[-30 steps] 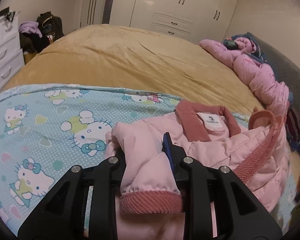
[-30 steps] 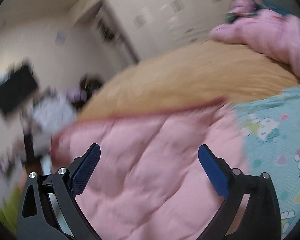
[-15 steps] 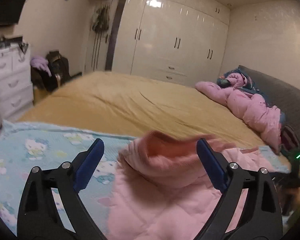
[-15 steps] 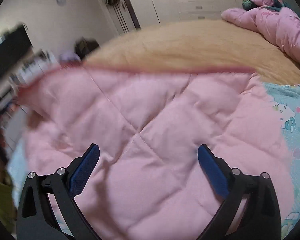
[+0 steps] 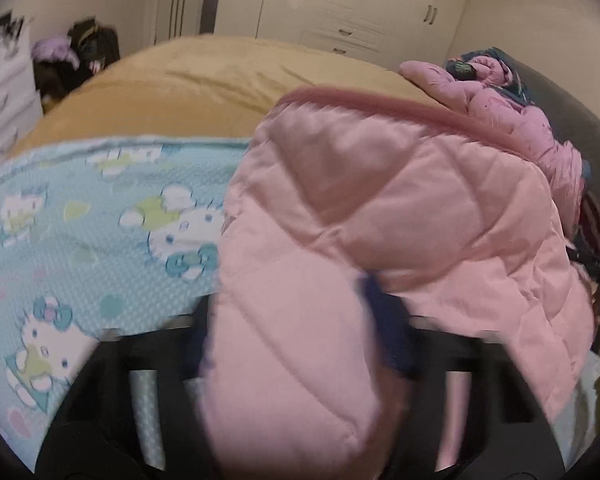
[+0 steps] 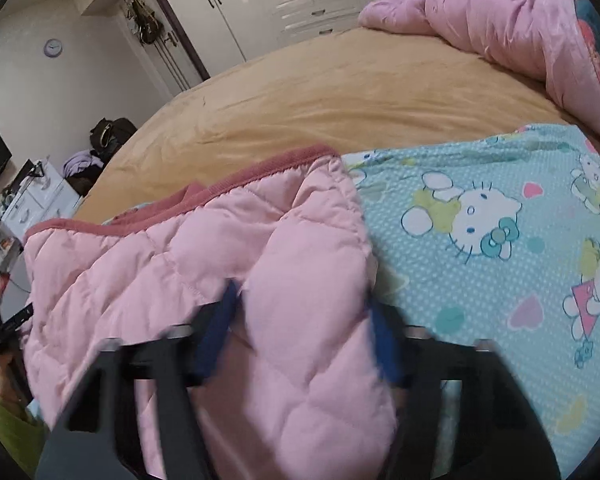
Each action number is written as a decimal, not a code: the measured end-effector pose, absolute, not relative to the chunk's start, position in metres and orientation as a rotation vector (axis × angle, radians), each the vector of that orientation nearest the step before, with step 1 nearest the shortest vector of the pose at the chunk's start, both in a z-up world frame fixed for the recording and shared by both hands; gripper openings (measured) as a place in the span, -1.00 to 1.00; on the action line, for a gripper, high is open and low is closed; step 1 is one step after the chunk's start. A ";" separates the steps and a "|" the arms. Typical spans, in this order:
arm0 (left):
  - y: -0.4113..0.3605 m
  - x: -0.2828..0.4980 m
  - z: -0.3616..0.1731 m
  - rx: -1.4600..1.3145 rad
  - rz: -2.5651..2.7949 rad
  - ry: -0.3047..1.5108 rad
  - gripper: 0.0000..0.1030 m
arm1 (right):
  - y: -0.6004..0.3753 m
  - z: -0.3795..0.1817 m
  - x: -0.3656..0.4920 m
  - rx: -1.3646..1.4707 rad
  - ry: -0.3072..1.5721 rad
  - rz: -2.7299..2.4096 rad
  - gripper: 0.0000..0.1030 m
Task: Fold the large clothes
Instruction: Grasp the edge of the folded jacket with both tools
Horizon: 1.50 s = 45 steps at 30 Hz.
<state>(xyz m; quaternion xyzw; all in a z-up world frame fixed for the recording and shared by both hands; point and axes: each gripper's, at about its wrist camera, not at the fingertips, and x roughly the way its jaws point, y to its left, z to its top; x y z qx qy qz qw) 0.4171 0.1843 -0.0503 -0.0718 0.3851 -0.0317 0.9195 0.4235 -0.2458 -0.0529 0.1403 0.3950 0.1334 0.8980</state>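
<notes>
The jacket [image 5: 400, 216] lies on the printed sheet [image 5: 92, 216], which covers the near part of my bed [image 5: 204, 84]. Behind it, on the far side of the bed, lies a quilt [image 6: 500, 20]. A thick fold of the jacket sits between the fingers of my left gripper [image 5: 296, 344] and, it seems, of my right gripper [image 6: 304, 336].

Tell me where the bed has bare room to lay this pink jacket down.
Free: the tan bedspread between the Hello Kitty sheet and the wardrobe, and the sheet's open part beside the pink jacket. Crowded: the headboard side, where the pink duvet lies heaped.

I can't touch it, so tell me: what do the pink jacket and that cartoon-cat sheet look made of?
Pink jacket: puffy quilted shell with a slight sheen, probably padded synthetic; its darker edge trim looks ribbed knit. Cartoon-cat sheet: matte, thin printed cloth, possibly cotton.
</notes>
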 end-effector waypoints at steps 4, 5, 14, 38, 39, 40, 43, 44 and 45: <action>0.177 0.402 -0.033 -0.079 -0.058 0.693 -0.75 | -0.246 -0.027 0.405 0.250 0.689 0.292 -0.60; 0.180 0.394 -0.023 -0.081 -0.058 0.649 -0.76 | -0.252 -0.021 0.403 0.258 0.666 0.296 -0.61; 0.184 0.396 0.033 -0.121 -0.014 0.484 -0.77 | -0.261 0.060 0.415 0.285 0.451 0.289 -0.65; 0.207 0.458 -0.079 -0.169 0.066 0.770 -0.57 | -0.259 -0.104 0.499 0.340 0.863 0.108 -0.34; 0.208 0.458 -0.082 -0.176 0.065 0.774 -0.56 | -0.260 -0.107 0.499 0.352 0.872 0.111 -0.26; 0.209 0.459 -0.084 -0.183 0.063 0.776 -0.53 | -0.261 -0.111 0.499 0.364 0.879 0.111 -0.25; 0.213 0.461 -0.090 -0.215 0.060 0.786 -0.44 | -0.261 -0.114 0.498 0.371 0.889 0.106 -0.17; 0.214 0.461 -0.091 -0.219 0.064 0.789 -0.39 | -0.261 -0.115 0.499 0.372 0.899 0.106 -0.14; 0.215 0.461 -0.091 -0.226 0.068 0.791 -0.36 | -0.260 -0.115 0.498 0.375 0.906 0.103 -0.13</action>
